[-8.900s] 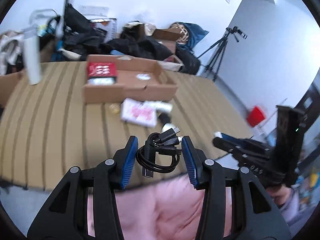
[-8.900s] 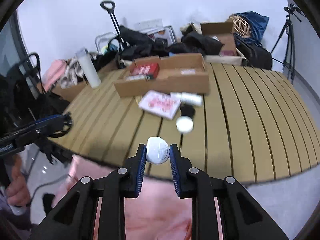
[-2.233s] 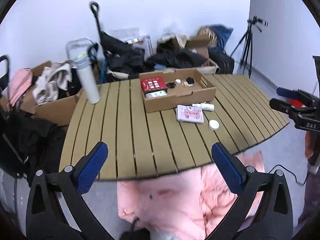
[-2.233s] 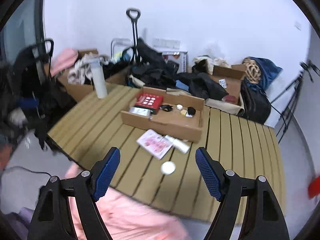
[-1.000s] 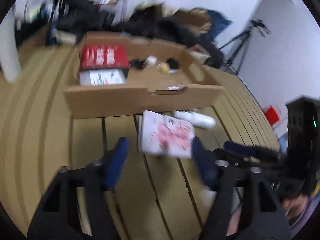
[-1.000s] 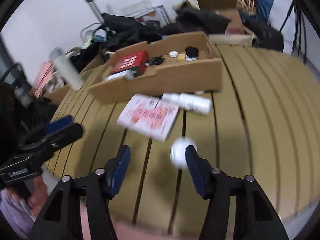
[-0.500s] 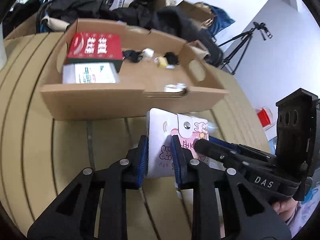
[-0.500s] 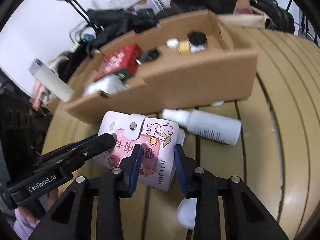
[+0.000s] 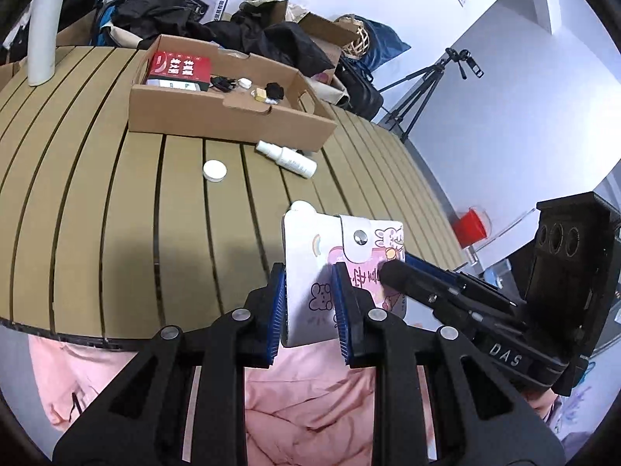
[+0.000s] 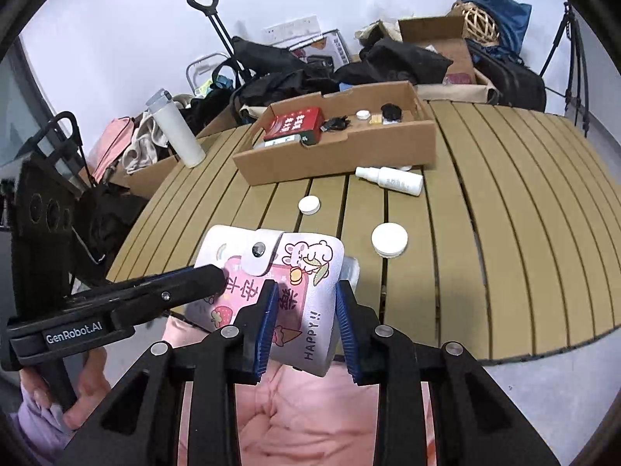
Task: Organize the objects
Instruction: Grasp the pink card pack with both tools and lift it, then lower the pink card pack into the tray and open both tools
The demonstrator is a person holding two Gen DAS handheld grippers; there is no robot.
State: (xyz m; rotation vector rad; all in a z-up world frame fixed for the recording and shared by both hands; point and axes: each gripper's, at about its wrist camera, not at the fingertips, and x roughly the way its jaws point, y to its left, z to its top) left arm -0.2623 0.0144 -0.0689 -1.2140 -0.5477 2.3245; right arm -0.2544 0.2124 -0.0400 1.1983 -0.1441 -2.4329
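Two handheld grippers grip one pink-and-white cartoon pouch (image 10: 306,272), held in the air over the near edge of the slatted wooden tabletop (image 10: 504,233), above a pink garment (image 10: 302,419). The left gripper (image 9: 309,303) points down toward the table and is pressed tight on the pouch's white left end, its blue pads (image 9: 276,303) flat against both faces. The right gripper (image 10: 304,320), also angled downward, has the pouch's right end, printed "HAPPY!!", between its pads, and its jaws are closing on it. In the right wrist view a hand (image 10: 83,400) in a lilac sleeve holds the left gripper's handle at lower left.

On the tabletop lie one white spray bottle (image 10: 390,179) on its side, just in front of the cardboard box (image 10: 349,151), and two white round lids: a small one (image 10: 309,205) toward the middle and a larger one (image 10: 389,239) nearer the front edge. One tall white flask (image 10: 176,132) stands upright at the far left edge.

The single open box sits toward the back edge of the tabletop. It holds one red packet (image 10: 295,122) lying on a white one at its left end, one black coiled cable (image 10: 335,123), one small white round piece (image 10: 362,115), one small yellow piece (image 10: 375,118) and one small black object (image 10: 391,110), the last three close together toward the right end.

Behind the table are piled dark bags, more cardboard boxes and one tripod (image 9: 423,93).
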